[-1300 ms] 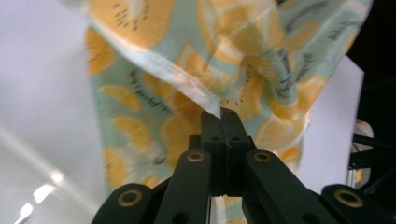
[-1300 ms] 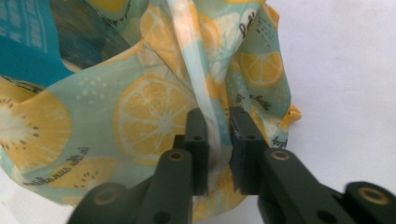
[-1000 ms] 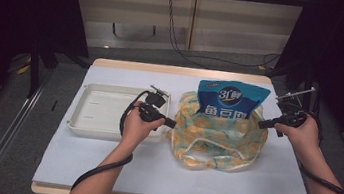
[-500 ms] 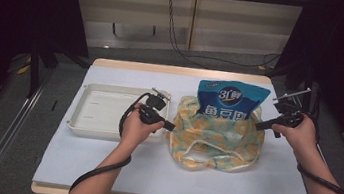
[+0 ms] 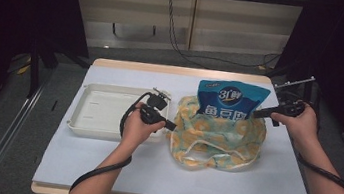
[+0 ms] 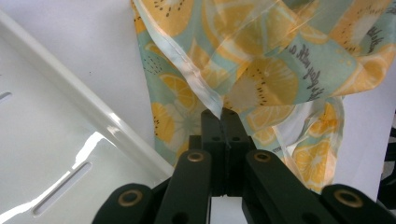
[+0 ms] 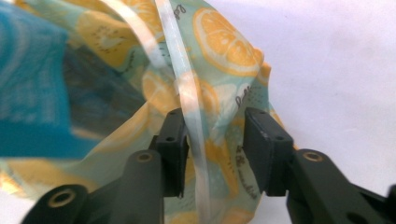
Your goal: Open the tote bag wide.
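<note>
High view: a lemon-print cloth bag (image 5: 217,138) lies right of centre on the table (image 5: 100,168), a blue snack packet (image 5: 230,99) standing in its mouth. The left gripper (image 5: 169,124) meets its left edge, the right gripper (image 5: 259,112) its upper right; a white tray (image 5: 102,110) sits at left.

Left gripper view: jaws clenched on the bag's hem (image 6: 205,95); tray rim lower left.

Right gripper view: jaws, just opening, stand apart around the bag's edge (image 7: 191,107), pads not pressing; the packet blurs at left.
</note>
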Demonstrator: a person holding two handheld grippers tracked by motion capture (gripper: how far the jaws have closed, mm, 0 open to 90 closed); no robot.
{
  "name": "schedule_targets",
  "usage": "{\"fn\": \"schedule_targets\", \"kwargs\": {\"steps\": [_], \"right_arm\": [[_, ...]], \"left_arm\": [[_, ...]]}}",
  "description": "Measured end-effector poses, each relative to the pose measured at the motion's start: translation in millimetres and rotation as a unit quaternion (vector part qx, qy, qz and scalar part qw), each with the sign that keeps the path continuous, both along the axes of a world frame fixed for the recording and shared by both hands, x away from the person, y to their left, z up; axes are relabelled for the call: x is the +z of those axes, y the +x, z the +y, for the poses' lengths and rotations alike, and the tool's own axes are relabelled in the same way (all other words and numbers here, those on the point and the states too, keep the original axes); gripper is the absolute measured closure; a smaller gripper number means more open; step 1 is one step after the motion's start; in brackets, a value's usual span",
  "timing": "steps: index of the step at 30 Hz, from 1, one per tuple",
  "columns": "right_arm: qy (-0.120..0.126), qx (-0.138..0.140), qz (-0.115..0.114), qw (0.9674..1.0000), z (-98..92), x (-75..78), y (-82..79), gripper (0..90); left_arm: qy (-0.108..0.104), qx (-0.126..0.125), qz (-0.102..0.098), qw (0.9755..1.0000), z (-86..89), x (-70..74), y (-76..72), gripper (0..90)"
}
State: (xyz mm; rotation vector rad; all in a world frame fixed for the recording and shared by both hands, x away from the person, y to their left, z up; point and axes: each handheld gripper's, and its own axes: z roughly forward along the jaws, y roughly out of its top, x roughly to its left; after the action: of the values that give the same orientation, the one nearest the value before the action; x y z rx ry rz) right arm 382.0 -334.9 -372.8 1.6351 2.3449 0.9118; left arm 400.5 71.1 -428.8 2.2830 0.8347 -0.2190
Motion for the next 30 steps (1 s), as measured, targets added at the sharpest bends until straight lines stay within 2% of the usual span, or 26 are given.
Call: {"fn": "schedule_targets", "kwargs": {"steps": [2,3,5,6,7,8,9,12,13,14,16,17,18,19,21,24,27,28,29,30], "right_arm": [[0.0,-0.003,-0.001,1.0,0.2,-3.5,4.2,72.5],[0.006,-0.002,0.001,1.0,-0.1,-5.0,5.6,75.0],[0.011,-0.012,0.003,0.9999,-0.7,-10.1,8.1,84.1],[0.009,-0.008,0.006,0.9999,-1.1,-13.3,9.8,85.8],[0.008,-0.009,0.009,0.9999,-1.5,-15.5,10.8,87.4],[0.006,-0.013,0.014,0.9998,-2.4,-19.1,12.1,88.7],[0.003,-0.014,0.02,0.9997,-3.0,-22.0,12.8,88.9],[-0.004,-0.016,0.037,0.9992,-3.7,-30.4,13.7,89.0],[-0.009,-0.011,0.038,0.9992,-4.0,-33.0,13.9,89.0],[-0.007,-0.014,0.044,0.9989,-2.9,-34.0,13.1,89.0],[-0.008,-0.012,0.04,0.9991,-2.4,-35.6,12.4,88.7],[-0.01,-0.009,0.04,0.9991,-2.8,-35.4,11.9,88.5],[-0.007,-0.013,0.043,0.999,-1.8,-34.3,11.0,88.3],[-0.008,-0.013,0.041,0.9991,-1.4,-33.3,10.4,88.1],[-0.007,-0.009,0.039,0.9992,-1.2,-30.5,9.3,87.6],[-0.011,-0.006,0.038,0.9992,-0.7,-26.9,7.6,87.7],[-0.007,-0.006,0.039,0.9992,1.7,-25.0,5.9,87.6],[-0.012,-0.001,0.034,0.9994,1.1,-25.1,6.0,87.6],[-0.012,-0.003,0.037,0.9992,1.7,-24.4,5.4,87.6],[-0.011,-0.004,0.038,0.9992,1.9,-24.2,5.0,87.5]], "left_arm": [[-0.002,0.005,0.003,1.0,-0.4,-0.9,0.2,90.0],[-0.006,0.008,0.006,0.9999,-0.6,-2.8,0.4,90.0],[0.01,-0.005,0.009,0.9999,1.7,-3.5,1.8,90.0],[0.013,-0.01,0.01,0.9998,2.5,-4.1,2.4,90.0],[0.005,-0.004,0.01,0.9999,2.5,-5.8,1.3,90.0],[0.002,0.002,0.01,0.9999,2.2,-5.8,0.0,90.0],[0.013,-0.009,0.011,0.9998,3.6,-4.2,0.7,90.0],[0.013,-0.006,0.01,0.9999,4.4,-3.9,-0.1,90.0],[0.014,-0.012,0.007,0.9998,5.7,-4.0,0.4,90.0],[0.008,0.003,0.012,0.9999,4.4,-3.5,-1.8,90.0],[0.008,-0.002,0.003,1.0,6.8,-2.0,-1.4,90.0],[-0.002,0.005,0.005,1.0,7.1,-1.2,-2.2,90.0],[0.0,-0.005,0.002,1.0,9.1,0.1,-1.1,89.9],[-0.002,-0.006,0.003,1.0,11.0,2.5,-1.2,88.6],[-0.002,0.0,-0.014,0.9999,13.7,8.4,-2.6,79.4],[-0.023,0.021,-0.02,0.9993,15.1,17.8,-6.5,69.7],[-0.026,0.008,-0.033,0.9991,12.2,26.9,-11.4,63.0],[-0.034,0.006,-0.034,0.9988,9.6,28.9,-13.1,59.1],[-0.03,0.006,-0.036,0.9989,6.8,31.2,-14.5,55.4],[-0.037,-0.002,-0.032,0.9988,4.2,32.4,-14.8,53.4]]}}
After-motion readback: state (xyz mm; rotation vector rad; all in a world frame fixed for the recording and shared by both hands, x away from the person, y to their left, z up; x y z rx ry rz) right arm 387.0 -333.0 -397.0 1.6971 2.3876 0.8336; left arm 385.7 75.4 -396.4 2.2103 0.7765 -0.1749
